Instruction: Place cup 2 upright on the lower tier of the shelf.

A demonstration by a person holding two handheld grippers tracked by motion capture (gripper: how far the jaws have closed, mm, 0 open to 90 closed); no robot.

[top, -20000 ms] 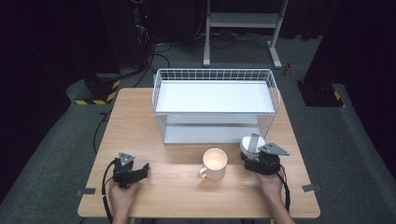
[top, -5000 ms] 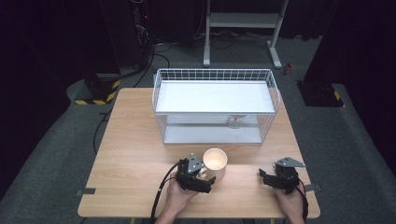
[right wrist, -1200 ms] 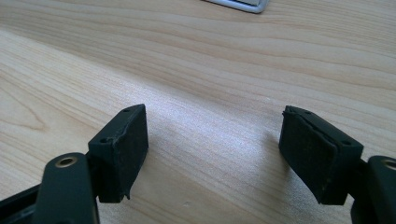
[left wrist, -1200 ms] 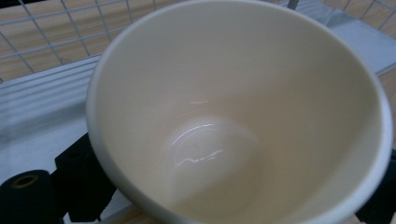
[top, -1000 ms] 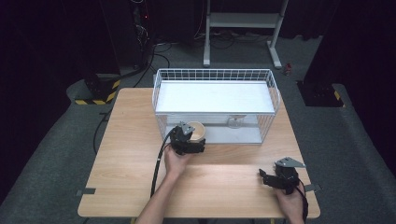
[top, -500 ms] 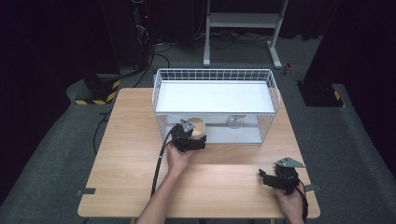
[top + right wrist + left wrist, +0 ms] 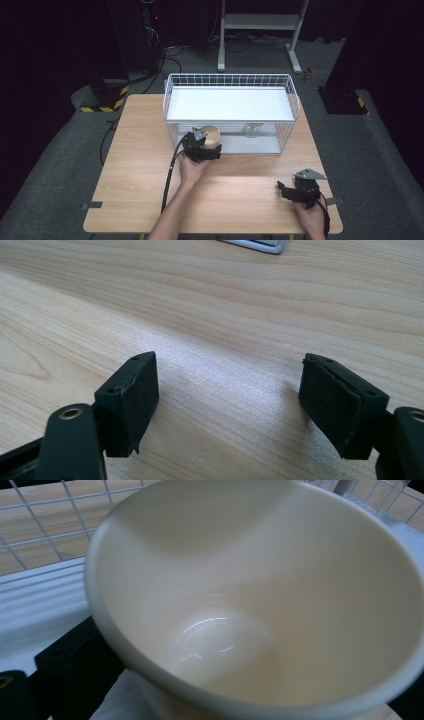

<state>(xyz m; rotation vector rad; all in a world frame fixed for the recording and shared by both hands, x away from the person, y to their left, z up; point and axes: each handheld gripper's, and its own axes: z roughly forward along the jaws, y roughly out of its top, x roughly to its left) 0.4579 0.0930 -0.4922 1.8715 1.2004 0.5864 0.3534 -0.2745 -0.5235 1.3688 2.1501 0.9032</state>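
Observation:
A cream mug (image 7: 211, 135) stands at the front left of the wire rack's lower shelf (image 7: 250, 145). My left gripper (image 7: 206, 148) reaches in from the front with the mug (image 7: 260, 605) between its jaws. The jaws have just been opening, and one black finger (image 7: 65, 665) shows beside the mug's outer wall. In the left gripper view, my left gripper (image 7: 240, 680) looks down into the mug's bare, glossy inside. My right gripper (image 7: 286, 192) rests open on the table's front right, with nothing but bare wood between the jaws of my right gripper (image 7: 227, 400).
The white wire rack (image 7: 230, 80) stands at the back middle of the wooden table (image 7: 135, 170), with a flat white top shelf. A small round object (image 7: 251, 131) sits on the lower shelf to the right of the mug. The left gripper's cable (image 7: 170, 180) trails along the forearm.
My left hand has nudged the mug a little farther in under the rack's top shelf. The right gripper has stayed where it was.

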